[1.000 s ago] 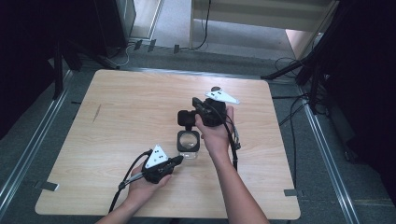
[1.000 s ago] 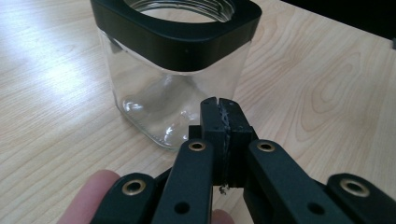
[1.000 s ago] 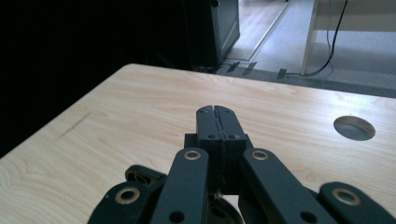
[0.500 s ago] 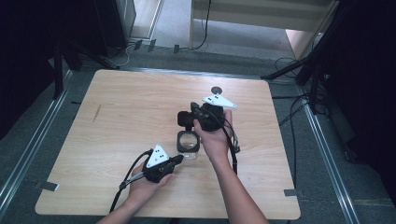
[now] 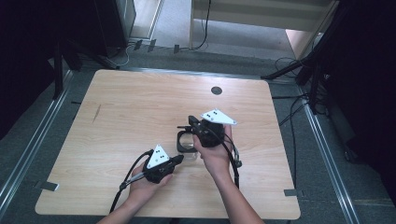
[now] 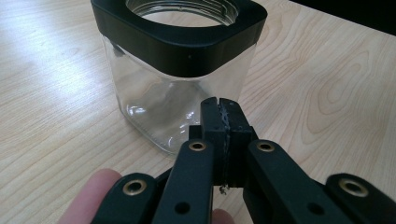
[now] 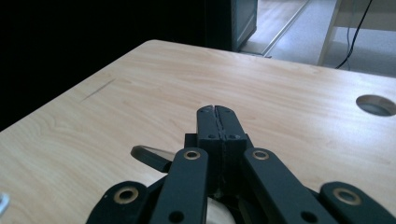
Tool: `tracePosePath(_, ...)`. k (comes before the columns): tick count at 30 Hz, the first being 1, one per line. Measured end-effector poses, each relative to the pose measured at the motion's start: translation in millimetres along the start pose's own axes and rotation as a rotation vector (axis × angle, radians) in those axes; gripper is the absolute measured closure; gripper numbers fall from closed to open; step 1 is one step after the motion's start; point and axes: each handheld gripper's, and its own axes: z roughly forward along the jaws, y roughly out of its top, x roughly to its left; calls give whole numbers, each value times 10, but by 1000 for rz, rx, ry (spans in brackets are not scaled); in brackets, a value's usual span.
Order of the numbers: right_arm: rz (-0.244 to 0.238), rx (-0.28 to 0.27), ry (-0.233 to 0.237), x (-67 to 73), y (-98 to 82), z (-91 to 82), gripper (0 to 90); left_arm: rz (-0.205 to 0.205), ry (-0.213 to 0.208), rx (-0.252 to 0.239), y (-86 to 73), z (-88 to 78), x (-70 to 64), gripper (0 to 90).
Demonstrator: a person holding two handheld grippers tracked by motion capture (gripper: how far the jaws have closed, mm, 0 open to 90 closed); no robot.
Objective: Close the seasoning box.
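I see the jar (image 6: 180, 70) standing open just ahead of my left gripper (image 6: 223, 105); right gripper (image 7: 217, 112) hangs above it. Both claws are closed, empty. Glass: rigid, slippery, breakable. I judge the black collar (image 6: 187, 39) the safest hold.

Light wooden table (image 5: 121, 116) set on grey floor (image 5: 28, 144); round cable hole (image 5: 216, 90) seen near far edge; dark scratch (image 5: 96, 113) seen at left; black cables (image 5: 289, 100) trailed at right.

jar (image 6: 180, 70): rim cut by top edge in left gripper view
jar from above (image 5: 186, 141): partly behind right gripper (image 5: 190, 125)
person: forearms cut off at bottom edge
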Motion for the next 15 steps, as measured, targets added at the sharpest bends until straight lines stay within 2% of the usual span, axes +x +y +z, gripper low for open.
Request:
tracePosePath(4, -11, 5, 3, 31, -131, -57, 900, -2, -1, -2, -1, 1, -1, 900)
tracePosePath(8, -11, 20, 13, 54, -333, -97, 900, -2, 0, 0, -1, -2, 1, 900)
tracePosePath(10, -12, 44, 13, 55, -465, -93, 900, 0, 0, 0, -1, -1, 0, 900)
tracePosePath(15, -1, 55, 9, 29, -541, -90, 900, 0, 1, 0, -1, -2, 0, 900)
